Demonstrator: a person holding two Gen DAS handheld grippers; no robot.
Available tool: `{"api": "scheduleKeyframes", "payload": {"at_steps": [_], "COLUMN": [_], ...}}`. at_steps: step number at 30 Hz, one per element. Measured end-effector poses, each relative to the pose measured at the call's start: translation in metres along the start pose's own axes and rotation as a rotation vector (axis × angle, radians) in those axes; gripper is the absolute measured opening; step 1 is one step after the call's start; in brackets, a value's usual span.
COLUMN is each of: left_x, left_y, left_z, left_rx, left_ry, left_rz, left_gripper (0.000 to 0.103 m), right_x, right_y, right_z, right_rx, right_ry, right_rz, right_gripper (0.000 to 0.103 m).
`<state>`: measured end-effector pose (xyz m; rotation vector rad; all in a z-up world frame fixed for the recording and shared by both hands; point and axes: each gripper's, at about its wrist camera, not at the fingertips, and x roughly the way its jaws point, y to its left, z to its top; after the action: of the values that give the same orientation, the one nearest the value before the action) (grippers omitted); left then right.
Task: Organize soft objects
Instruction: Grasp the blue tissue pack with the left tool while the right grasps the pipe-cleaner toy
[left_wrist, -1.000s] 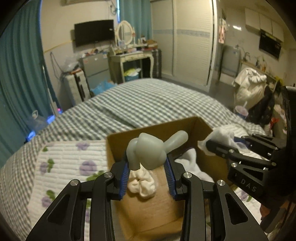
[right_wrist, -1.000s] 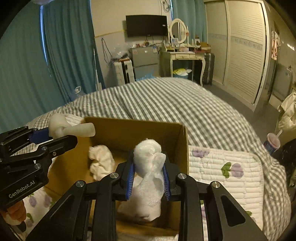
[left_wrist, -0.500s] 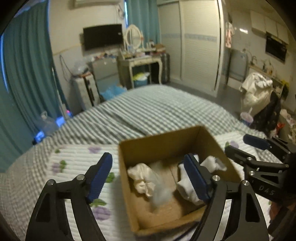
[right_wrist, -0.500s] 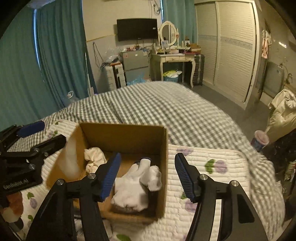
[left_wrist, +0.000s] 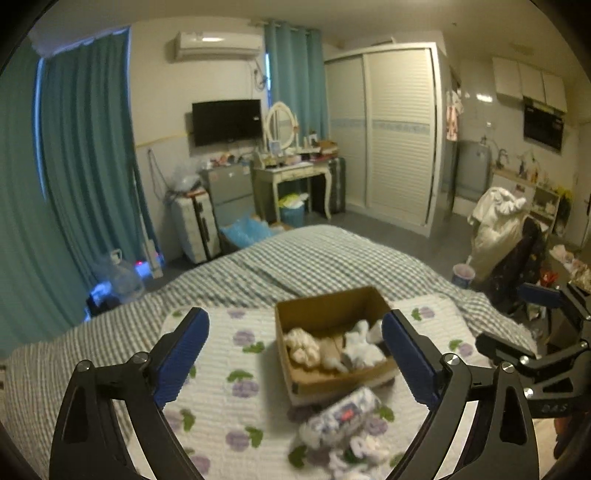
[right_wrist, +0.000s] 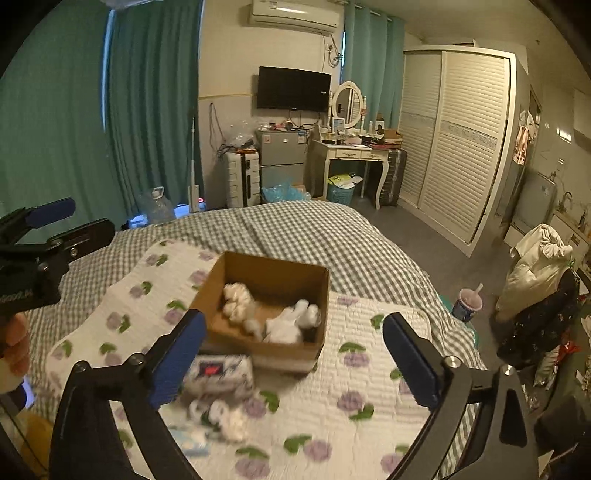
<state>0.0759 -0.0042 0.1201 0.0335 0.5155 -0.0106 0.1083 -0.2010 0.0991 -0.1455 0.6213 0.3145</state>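
An open cardboard box (left_wrist: 334, 306) (right_wrist: 273, 269) stands on a white quilt with purple flowers. Inside lie a cream soft piece (left_wrist: 303, 345) (right_wrist: 236, 297), a white soft piece (left_wrist: 362, 347) (right_wrist: 291, 323) and a pale one between them. My left gripper (left_wrist: 295, 360) is open and empty, held back above the quilt. My right gripper (right_wrist: 293, 358) is open and empty too. A blurred tissue pack (left_wrist: 341, 415) (right_wrist: 221, 373) and small white soft items (left_wrist: 351, 452) (right_wrist: 225, 417) lie on the quilt in front of the box.
The quilt (left_wrist: 221, 387) (right_wrist: 332, 406) lies on a grey checked bedspread (left_wrist: 314, 258). Beyond the bed are teal curtains, a dresser (left_wrist: 291, 173), a wardrobe and a cup with a straw (right_wrist: 469, 301) on the floor at the right.
Both grippers opened and dropped their soft pieces into the box. Both then drew back and up, so the box now looks smaller and farther away.
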Motion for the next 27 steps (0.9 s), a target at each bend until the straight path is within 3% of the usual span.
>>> {"api": "scheduleKeyframes", "payload": {"at_steps": [5,9,18,27], "left_x": [-0.001,0.015,0.075,0.107], "left_y": [-0.004,-0.011,-0.032,-0.052], "left_z": [-0.041,-0.086,-0.198,-0.247], "left_rx": [-0.017,-0.022,-0.106,-0.088], "left_ry": [0.073,0.158,0.41,0.537], "left_rz": [0.02,0.049,-0.017,-0.098], "left_gripper": [0.096,0.096,0.094,0.094], "right_x": [-0.016,0.006,0.069,0.107], "right_y": [0.008,0.009,0.002,-0.007], "right_z": [-0.033,-0.063,-0.118,-0.151], "right_rx": [-0.005,-0.002,-0.036,-0.03], "right_ry": [0.025,0.068,0.182,0.272], "right_rz": [0.019,0.042,0.067,0.091], "right_gripper": [0.1,0.1,0.1,0.1]}}
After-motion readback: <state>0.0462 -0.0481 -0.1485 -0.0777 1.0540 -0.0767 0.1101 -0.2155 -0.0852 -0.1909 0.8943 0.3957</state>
